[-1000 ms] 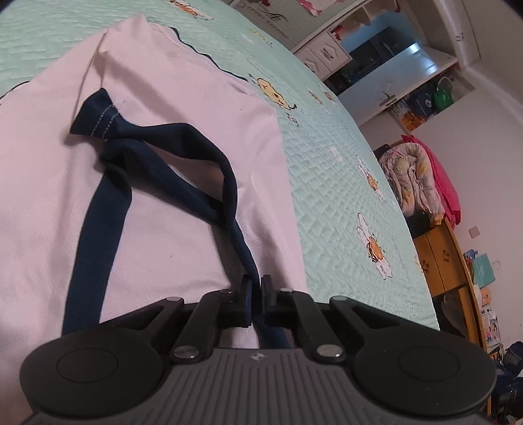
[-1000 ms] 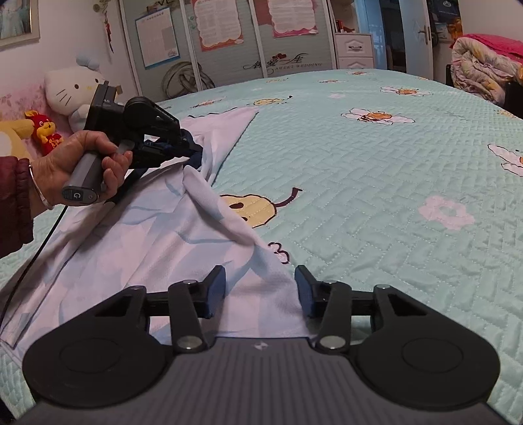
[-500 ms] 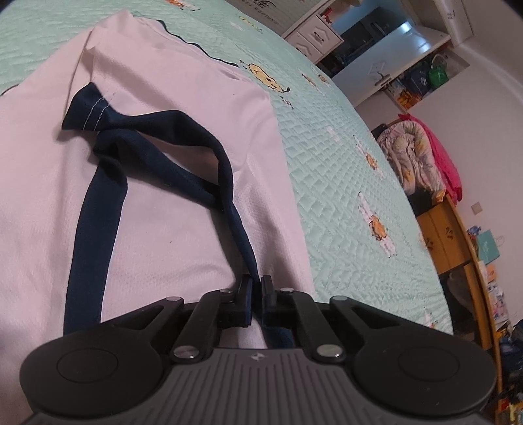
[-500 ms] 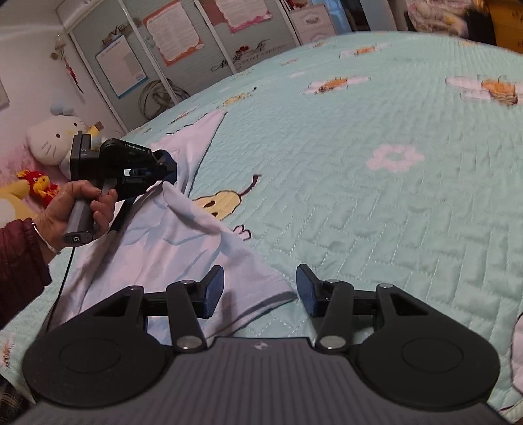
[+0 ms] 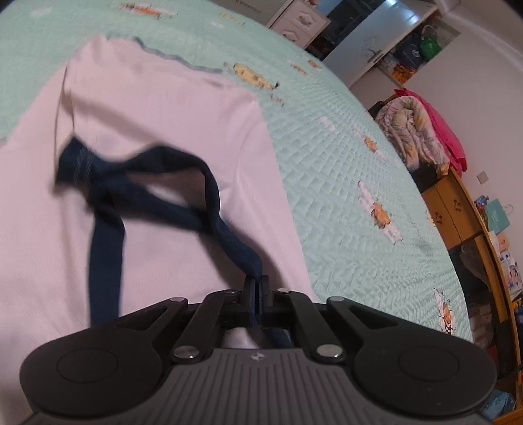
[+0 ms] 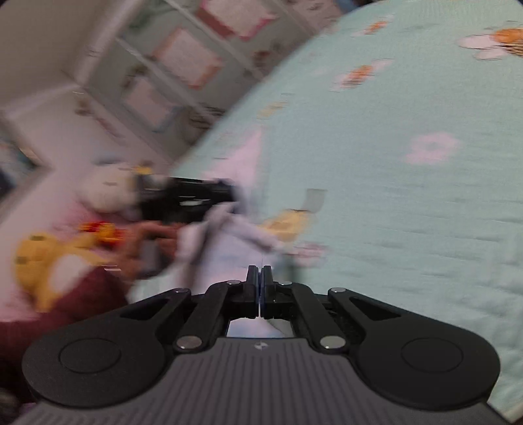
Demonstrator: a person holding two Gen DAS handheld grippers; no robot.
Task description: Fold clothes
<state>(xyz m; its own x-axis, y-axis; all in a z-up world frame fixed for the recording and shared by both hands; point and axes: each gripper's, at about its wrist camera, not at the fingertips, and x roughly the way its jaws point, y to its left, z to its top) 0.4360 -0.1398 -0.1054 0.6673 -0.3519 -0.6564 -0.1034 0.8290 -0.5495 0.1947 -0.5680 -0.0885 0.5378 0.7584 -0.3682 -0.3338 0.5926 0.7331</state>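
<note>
Fingers of my left gripper [image 5: 256, 283] pinch the white shirt's [image 5: 157, 137] navy trim [image 5: 225, 225] on the bed [image 5: 343, 170], my right gripper [image 6: 260, 278] clamps its near hem, and uneven pulling could skew the fold.

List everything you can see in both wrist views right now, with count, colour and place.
garment: one, white with navy trim, spread on the bed
navy strap: one, dark blue, looped over the garment, its end in the left gripper
bedspread: one, mint green with bee and flower prints, under the garment
drawer unit: one, white, beyond the bed
bundled quilt: one, pale floral with a pink cloth, on the wooden cabinet
wooden cabinet: one, yellow-brown, right of the bed
plush toys: several, white, yellow and red, blurred, at the bed's left
wardrobe doors: grey-green with posters, blurred
sleeve: one, maroon
left gripper: black, shut on the strap
right gripper: black, shut on the garment's edge
</note>
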